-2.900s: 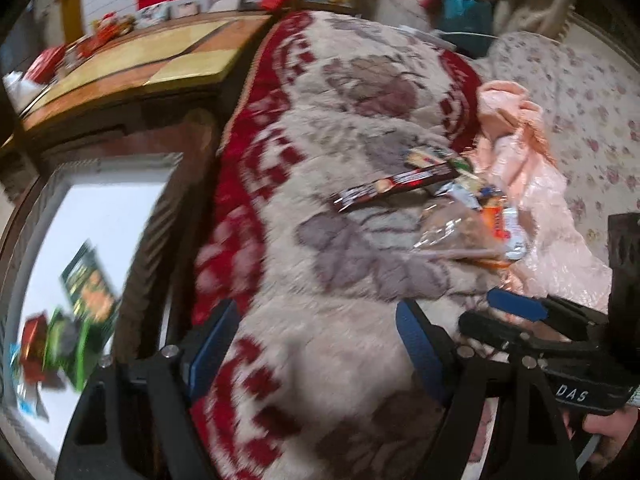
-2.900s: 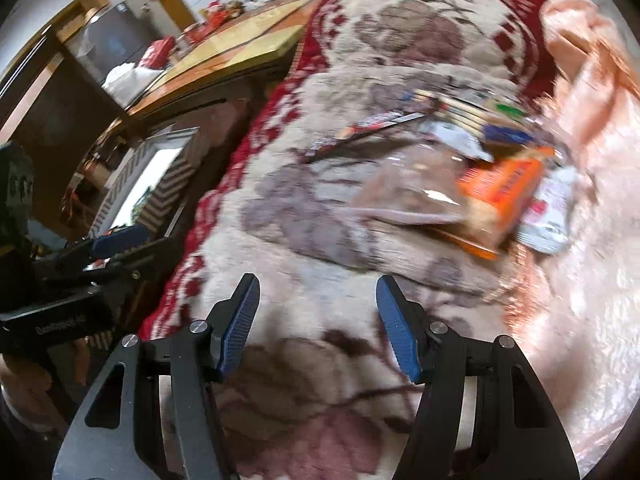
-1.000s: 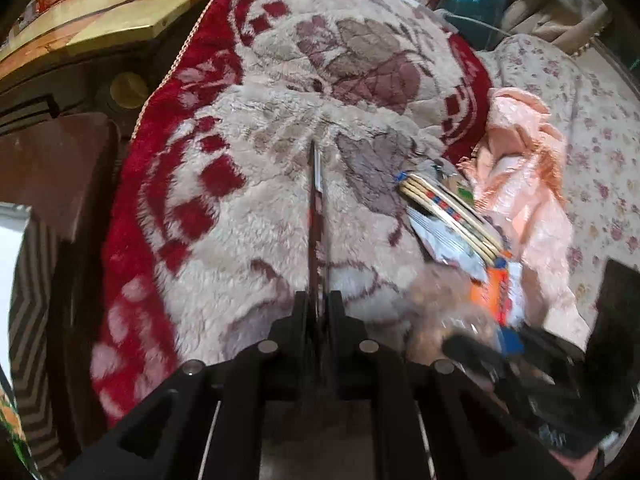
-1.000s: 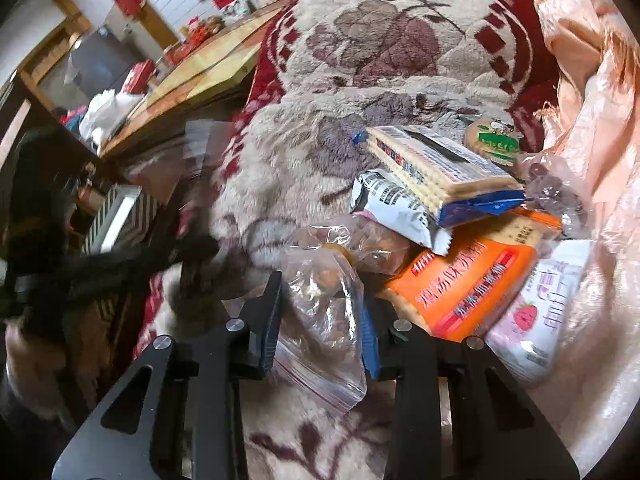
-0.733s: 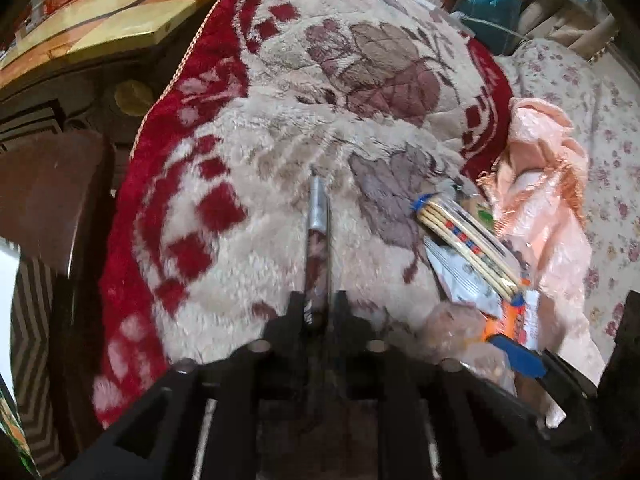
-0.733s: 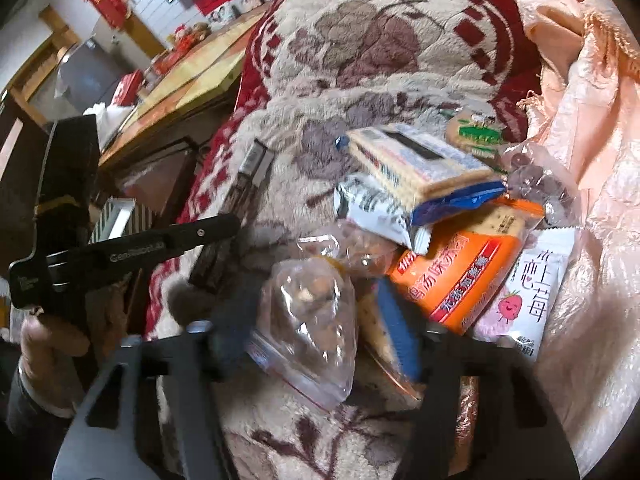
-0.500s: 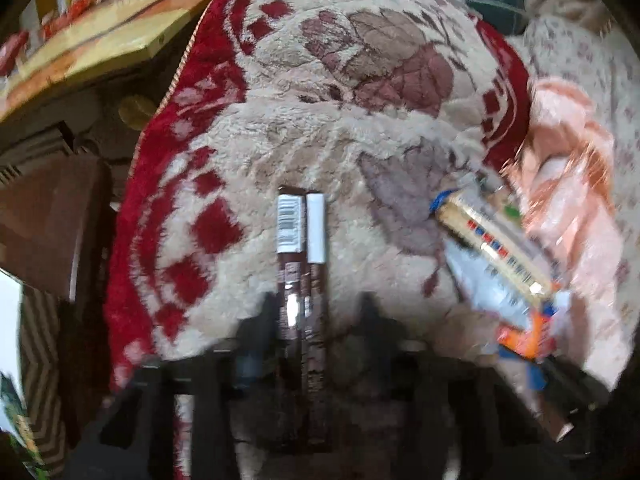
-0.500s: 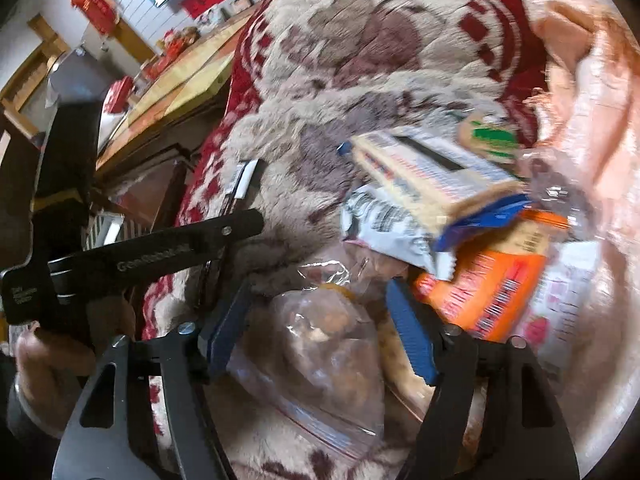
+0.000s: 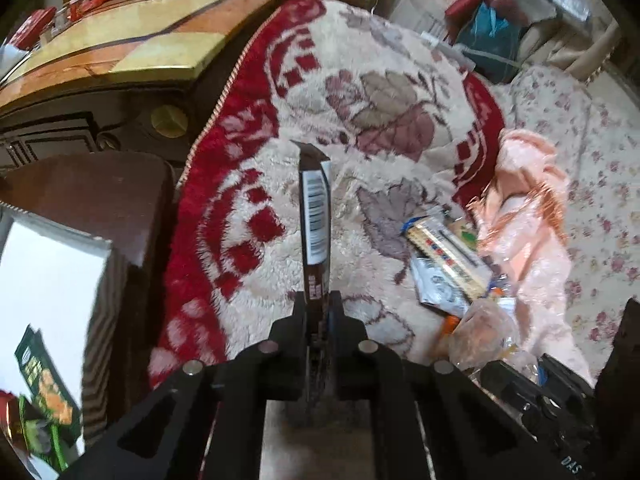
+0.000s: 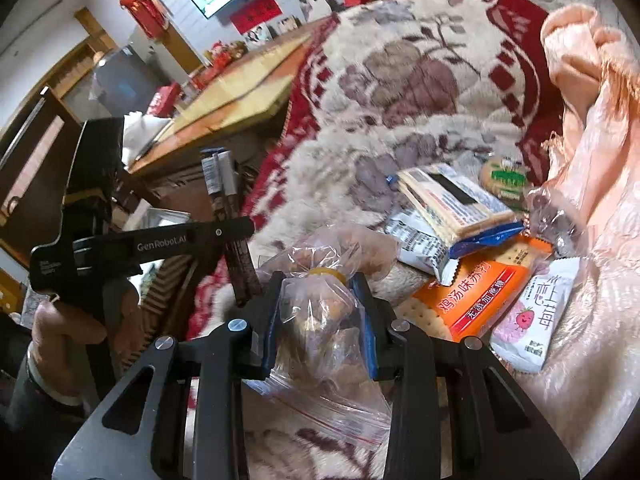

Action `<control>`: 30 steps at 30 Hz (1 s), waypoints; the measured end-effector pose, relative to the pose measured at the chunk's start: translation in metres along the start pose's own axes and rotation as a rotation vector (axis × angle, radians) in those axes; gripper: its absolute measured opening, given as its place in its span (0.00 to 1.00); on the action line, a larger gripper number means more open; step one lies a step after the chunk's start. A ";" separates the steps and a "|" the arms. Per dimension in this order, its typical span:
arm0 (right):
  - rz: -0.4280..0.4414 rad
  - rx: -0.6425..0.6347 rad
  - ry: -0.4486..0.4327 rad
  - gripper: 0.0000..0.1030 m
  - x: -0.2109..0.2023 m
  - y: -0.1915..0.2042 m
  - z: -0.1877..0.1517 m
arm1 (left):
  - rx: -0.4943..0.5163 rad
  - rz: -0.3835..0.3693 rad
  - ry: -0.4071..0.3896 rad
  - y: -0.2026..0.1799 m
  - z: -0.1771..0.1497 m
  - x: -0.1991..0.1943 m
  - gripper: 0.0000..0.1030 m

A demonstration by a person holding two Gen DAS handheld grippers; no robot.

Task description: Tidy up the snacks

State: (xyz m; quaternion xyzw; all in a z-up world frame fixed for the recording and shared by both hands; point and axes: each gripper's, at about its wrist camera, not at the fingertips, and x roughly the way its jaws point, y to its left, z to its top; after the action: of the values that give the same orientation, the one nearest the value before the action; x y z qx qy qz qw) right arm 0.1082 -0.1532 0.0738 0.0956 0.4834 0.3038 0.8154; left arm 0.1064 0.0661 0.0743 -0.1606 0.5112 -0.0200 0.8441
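Pinching a long brown snack bar (image 9: 314, 220) edge-on, the left gripper (image 9: 318, 320) is held above the plush blanket (image 9: 372, 120), while a clear bag of snacks (image 10: 320, 304) is clamped between the fingers of the right gripper (image 10: 320, 344). Just beside it, a cracker pack (image 10: 452, 196), an orange biscuit pack (image 10: 476, 296) and a strawberry sachet (image 10: 532, 316) are left piled on the blanket. A few packets (image 9: 44, 384) are already seen in the white box (image 9: 48, 264); most sorting is judged unfinished.

Soft daylight fills both fisheye views; edges bow and darken. Motion blur smears the blanket (image 10: 400, 92) beyond the right claw (image 10: 320, 312).
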 end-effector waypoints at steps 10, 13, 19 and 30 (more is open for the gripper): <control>0.065 -0.034 -0.030 0.30 -0.033 0.029 -0.011 | 0.024 0.006 -0.078 -0.002 -0.023 -0.065 0.10; 0.080 -0.054 -0.022 0.30 -0.034 0.041 -0.018 | 0.027 0.042 -0.105 0.003 -0.038 -0.082 0.10; 0.114 -0.109 0.022 0.30 -0.025 0.072 -0.039 | -0.018 0.098 -0.130 0.024 -0.071 -0.102 0.10; 0.146 -0.177 0.096 0.30 -0.003 0.111 -0.061 | -0.098 0.180 -0.164 0.058 -0.114 -0.118 0.10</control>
State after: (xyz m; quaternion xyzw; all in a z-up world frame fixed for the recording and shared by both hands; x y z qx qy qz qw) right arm 0.0107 -0.0750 0.0942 0.0437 0.4852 0.4082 0.7721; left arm -0.0571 0.1161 0.1101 -0.1564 0.4530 0.0940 0.8726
